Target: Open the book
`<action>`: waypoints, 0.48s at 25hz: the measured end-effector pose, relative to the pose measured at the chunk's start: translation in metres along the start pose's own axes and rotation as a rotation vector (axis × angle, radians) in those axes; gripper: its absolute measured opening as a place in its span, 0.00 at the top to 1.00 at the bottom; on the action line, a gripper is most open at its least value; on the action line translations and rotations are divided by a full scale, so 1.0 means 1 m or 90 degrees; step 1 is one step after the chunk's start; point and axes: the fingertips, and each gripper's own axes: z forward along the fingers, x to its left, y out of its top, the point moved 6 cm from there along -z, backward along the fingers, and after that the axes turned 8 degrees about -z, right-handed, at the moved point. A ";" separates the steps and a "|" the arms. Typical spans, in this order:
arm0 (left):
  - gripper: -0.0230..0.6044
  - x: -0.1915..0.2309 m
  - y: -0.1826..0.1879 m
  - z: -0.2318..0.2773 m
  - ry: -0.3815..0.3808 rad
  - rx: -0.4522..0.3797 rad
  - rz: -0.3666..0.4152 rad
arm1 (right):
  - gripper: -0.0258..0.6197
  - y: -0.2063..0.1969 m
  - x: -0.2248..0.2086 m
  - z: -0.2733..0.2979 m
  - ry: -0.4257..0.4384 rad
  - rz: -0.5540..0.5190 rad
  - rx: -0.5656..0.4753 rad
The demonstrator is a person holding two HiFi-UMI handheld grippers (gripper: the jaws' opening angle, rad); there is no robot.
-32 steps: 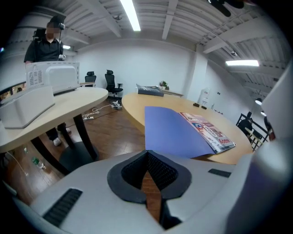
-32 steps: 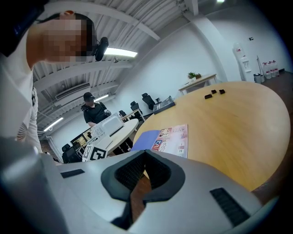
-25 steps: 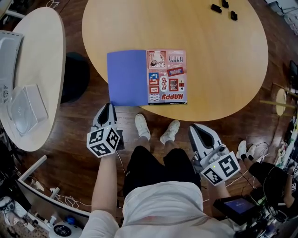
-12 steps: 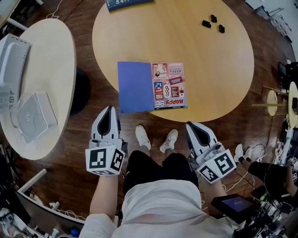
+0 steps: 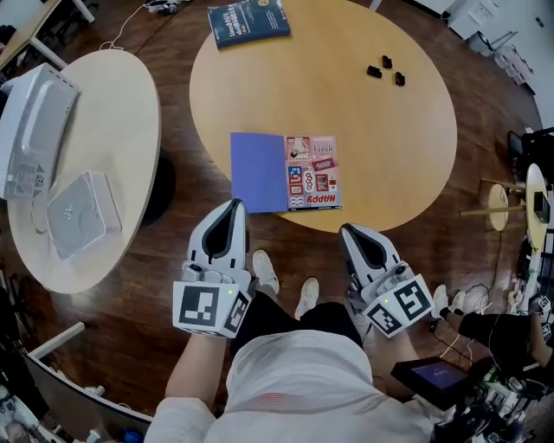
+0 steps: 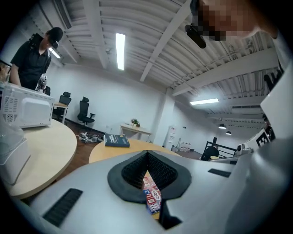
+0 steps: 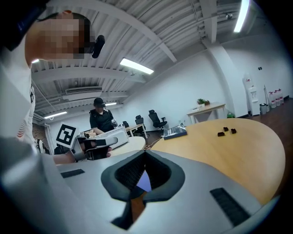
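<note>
The book (image 5: 287,172) lies open near the front edge of the round wooden table (image 5: 407,147), with a plain blue page on the left and a pink sticker page on the right. Both grippers hang below the table edge, over the person's lap, apart from the book. My left gripper (image 5: 232,208) is shut and empty, pointing at the blue page. My right gripper (image 5: 353,234) is shut and empty too, below the book's right corner. A strip of the sticker page of the book (image 6: 152,195) shows past the left gripper (image 6: 147,153). A blue sliver of the book (image 7: 143,181) shows past the right gripper (image 7: 144,153).
A dark teal book (image 5: 248,22) lies at the table's far edge, and three small black pieces (image 5: 385,69) sit at the far right. A second table (image 5: 121,173) at left holds a white appliance (image 5: 39,121) and a clear box (image 5: 82,212). A tablet (image 5: 430,378) lies on the floor.
Both grippers have drawn back from the table toward the person's body. The head view now takes in more of the table, with the dark teal book in sight. The open book has not moved.
</note>
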 end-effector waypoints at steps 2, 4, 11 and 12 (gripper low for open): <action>0.95 -0.014 0.003 -0.010 0.004 -0.004 0.004 | 0.96 0.005 0.001 -0.011 0.008 -0.008 -0.011; 0.95 -0.030 0.008 -0.020 0.012 -0.013 0.014 | 0.96 0.011 0.001 -0.026 0.015 -0.018 -0.023; 0.95 -0.097 0.023 -0.062 0.037 -0.048 0.043 | 0.96 0.044 -0.011 -0.091 0.011 -0.054 -0.087; 0.95 -0.107 0.025 -0.069 0.039 -0.053 0.050 | 0.96 0.051 -0.011 -0.102 0.014 -0.062 -0.102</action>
